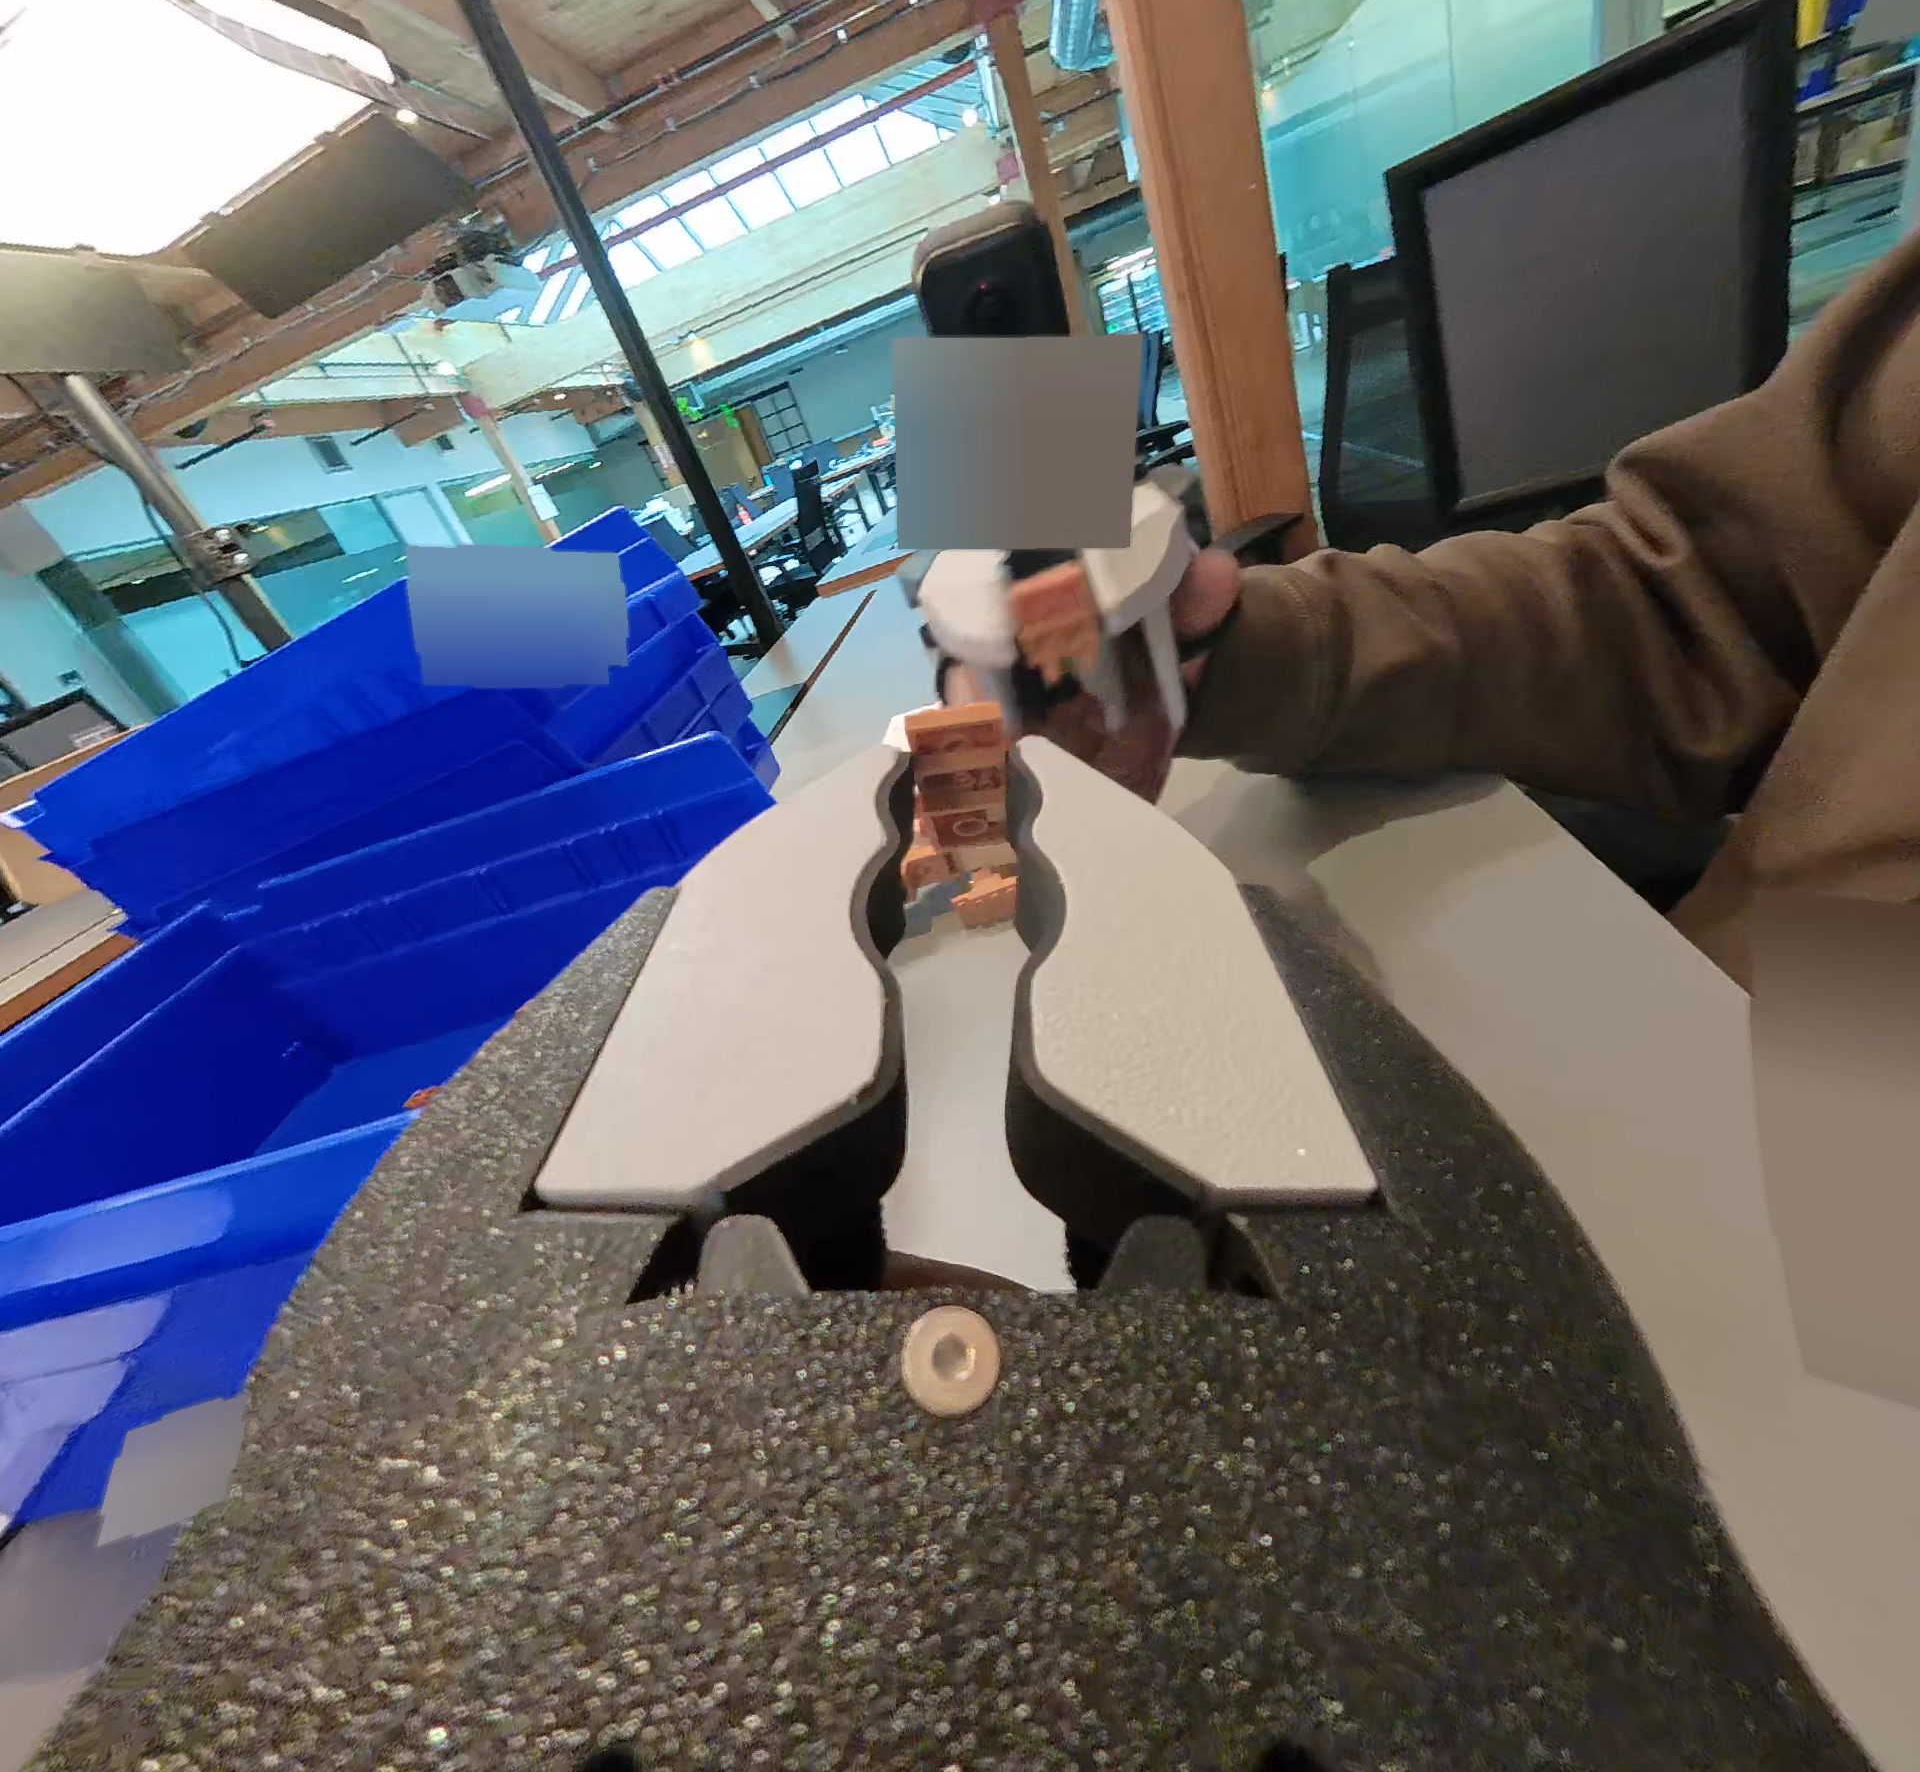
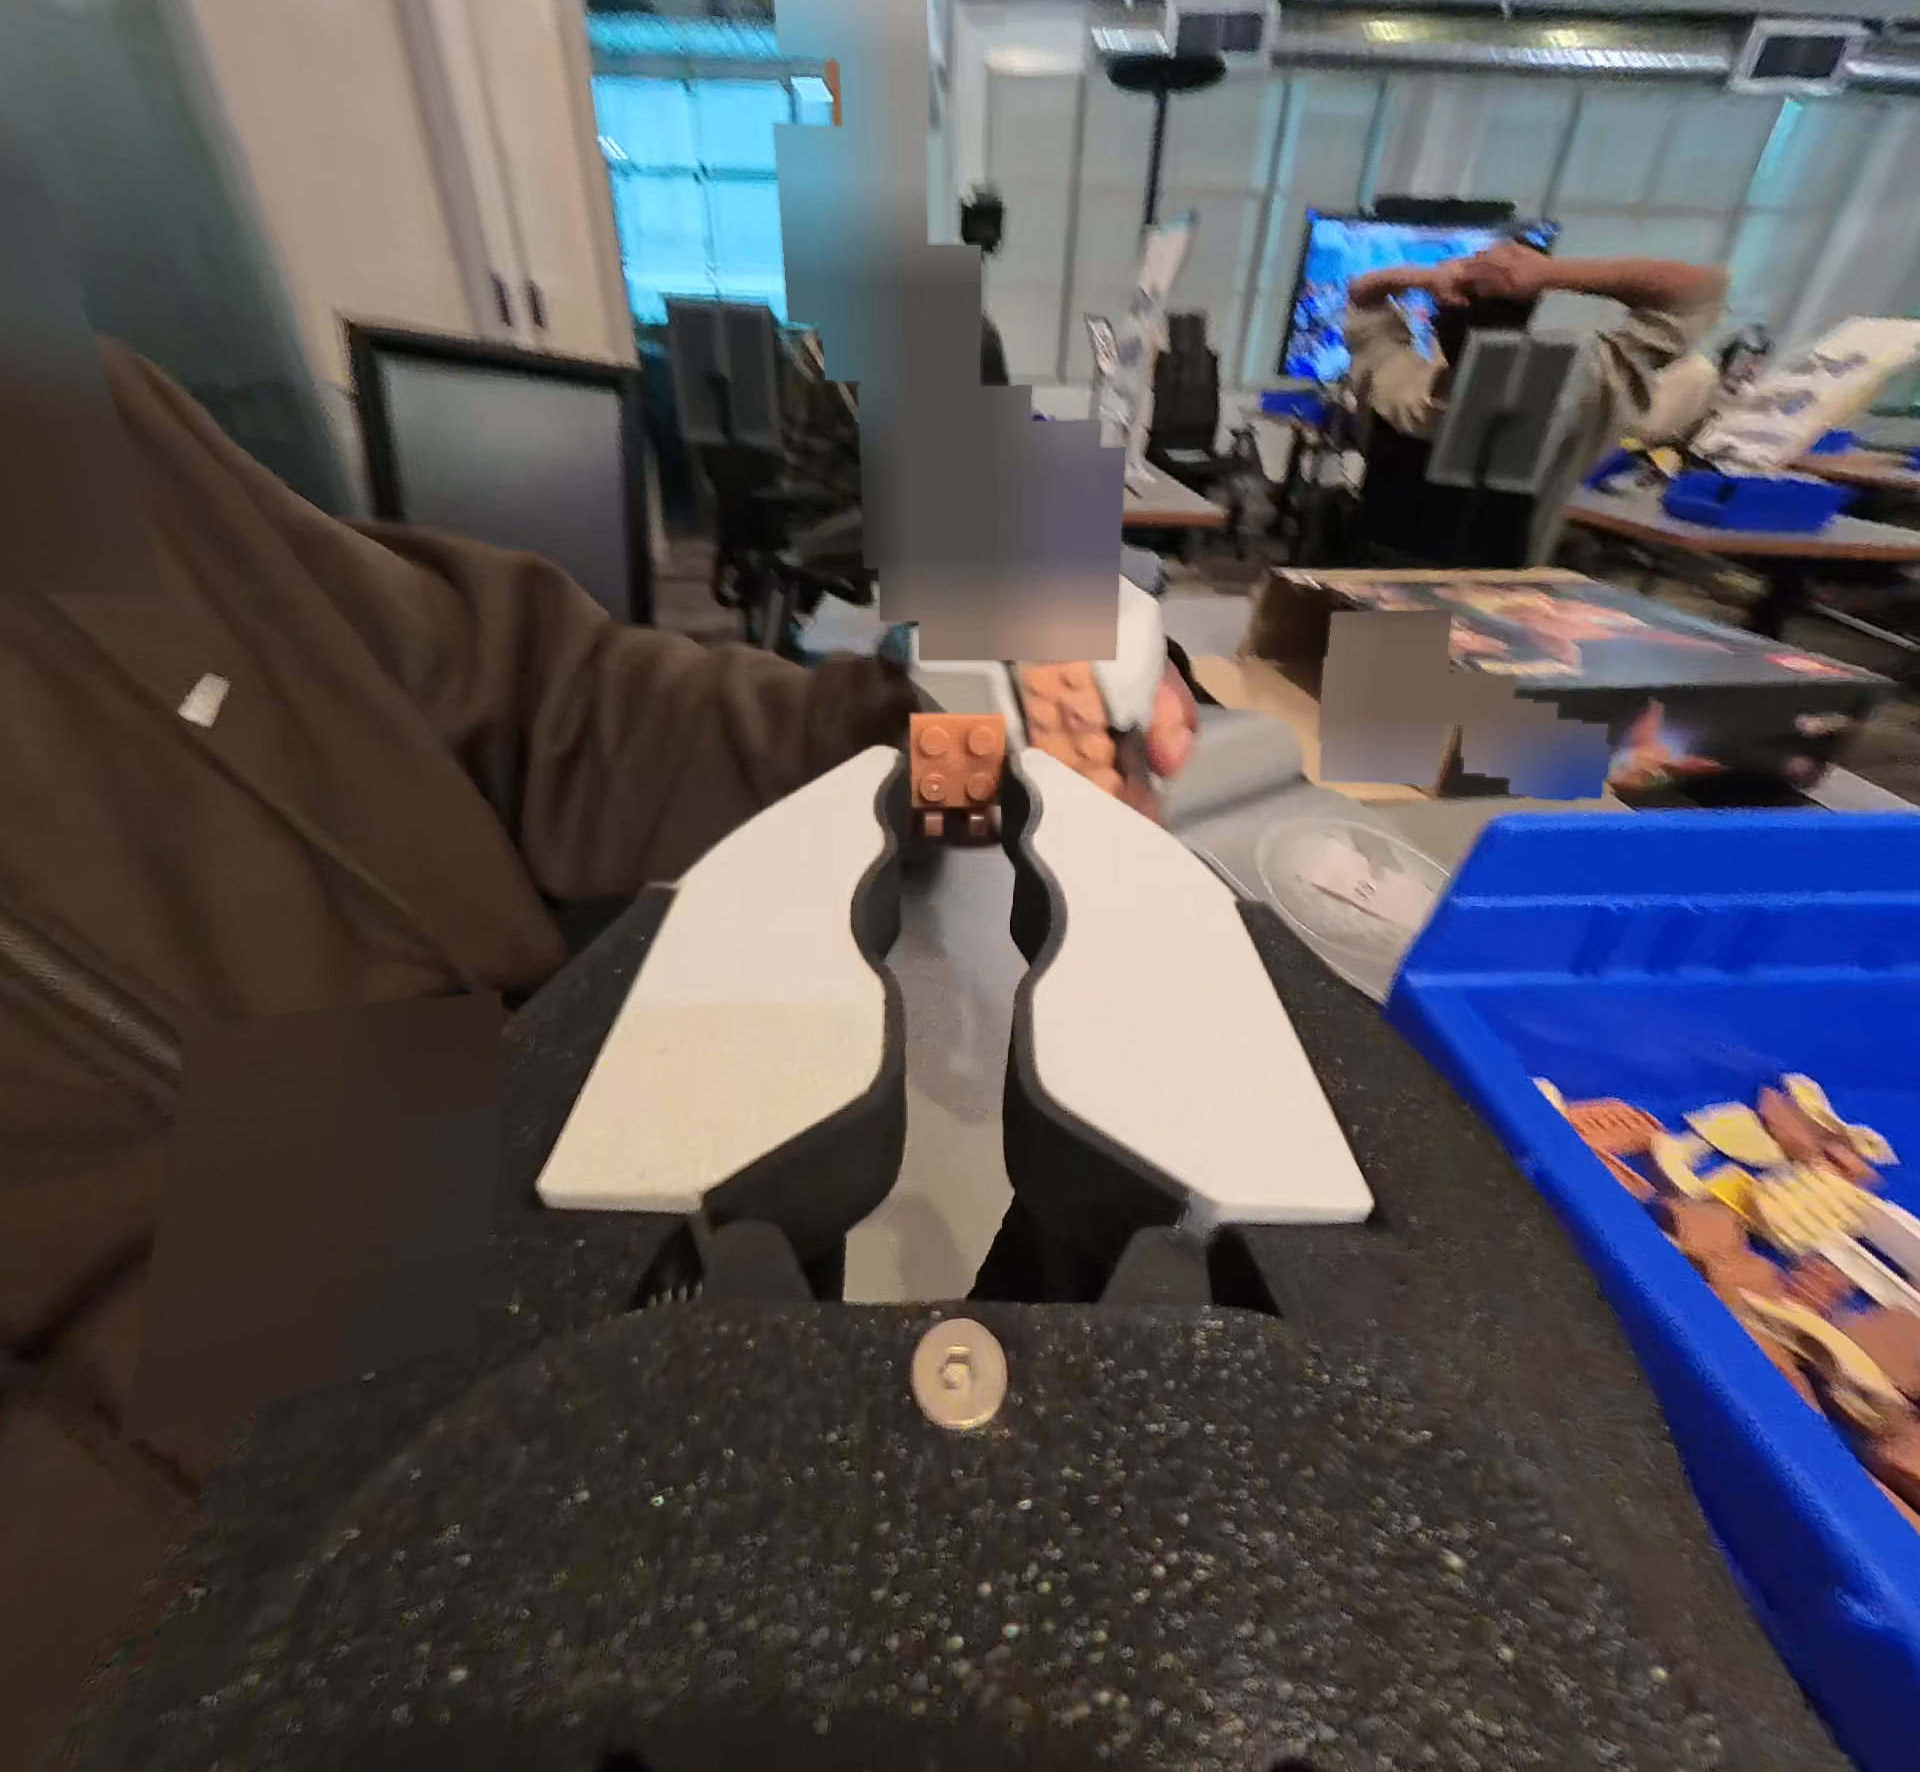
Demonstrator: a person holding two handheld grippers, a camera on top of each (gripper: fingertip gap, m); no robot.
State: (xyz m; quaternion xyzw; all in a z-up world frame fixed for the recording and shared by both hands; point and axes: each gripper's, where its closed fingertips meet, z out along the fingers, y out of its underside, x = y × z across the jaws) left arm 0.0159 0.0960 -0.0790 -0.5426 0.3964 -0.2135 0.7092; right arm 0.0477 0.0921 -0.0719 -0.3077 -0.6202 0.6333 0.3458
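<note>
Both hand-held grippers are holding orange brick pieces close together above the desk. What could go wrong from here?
1. The left hand-held gripper pinches a tall stacked orange brick assembly only at its fingertips; it may twist or snap apart.
2. The right hand-held gripper holds a small orange plate by its edges; it may slip and drop onto the grey desk.

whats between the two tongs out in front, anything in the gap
Nothing: in the left wrist view the left tongs' brick stack and the right tongs' brick piece are apart, with only background showing between.

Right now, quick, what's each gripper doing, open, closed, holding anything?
Left gripper: closed on a tall orange-brown brick assembly, pads pressing its sides.
Right gripper: closed on a small orange-brown studded brick piece.
</note>
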